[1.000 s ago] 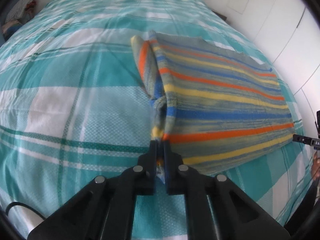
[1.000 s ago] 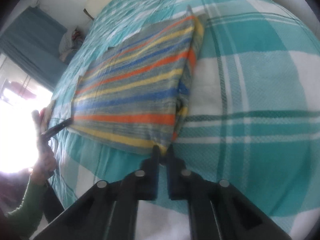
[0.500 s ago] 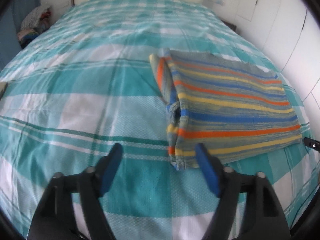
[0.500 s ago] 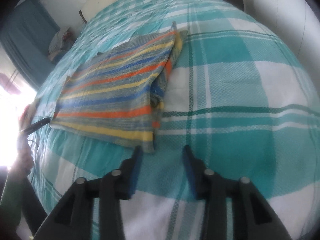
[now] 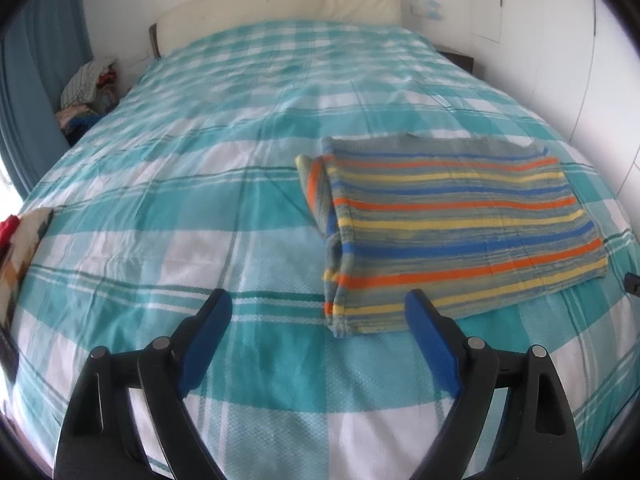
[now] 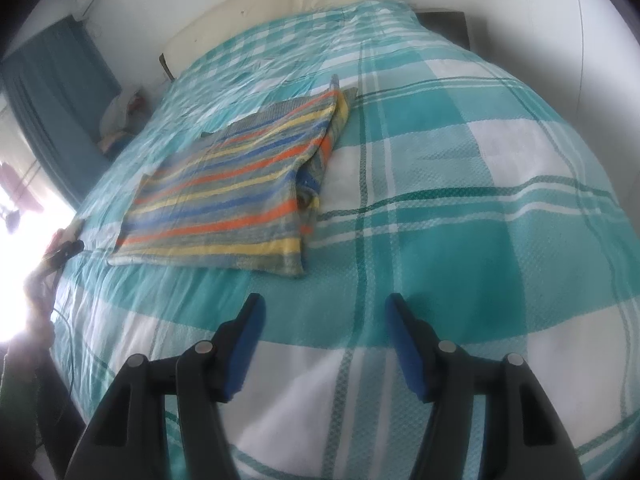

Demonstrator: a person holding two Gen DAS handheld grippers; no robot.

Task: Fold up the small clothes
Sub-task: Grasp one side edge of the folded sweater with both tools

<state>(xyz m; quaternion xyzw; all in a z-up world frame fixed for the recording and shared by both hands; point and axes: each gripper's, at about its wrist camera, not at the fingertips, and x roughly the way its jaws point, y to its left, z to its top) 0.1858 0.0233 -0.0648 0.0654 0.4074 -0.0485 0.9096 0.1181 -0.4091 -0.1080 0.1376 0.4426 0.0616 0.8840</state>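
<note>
1. The striped knit garment, banded in grey, orange, yellow and blue, lies flat on the bed with the teal-and-white checked cover. In the left wrist view it sits ahead and to the right of the fingers; in the right wrist view it lies ahead and to the left.

2. The left gripper hovers over the bed cover with its blue-padded fingers spread wide and nothing between them. The garment's near corner lies just beyond the gap.

3. The right gripper is likewise spread wide and empty, over bare cover, with the garment's near edge a little way ahead.

4. The garment already looks folded to a rectangle. A narrower strip, probably a sleeve or turned-in side, shows along one long edge, slightly rumpled.

5. Handling, as a judgement: the cloth looks soft, light and limp. It will sag and slide on itself rather than hold a crease, though the weave should give the pads good grip.

6. Best hold for a further fold is probably the two near corners, each pinched through all layers so the lower ones do not trail. The rumpled strip may slip out if only the top layer is taken.
</note>
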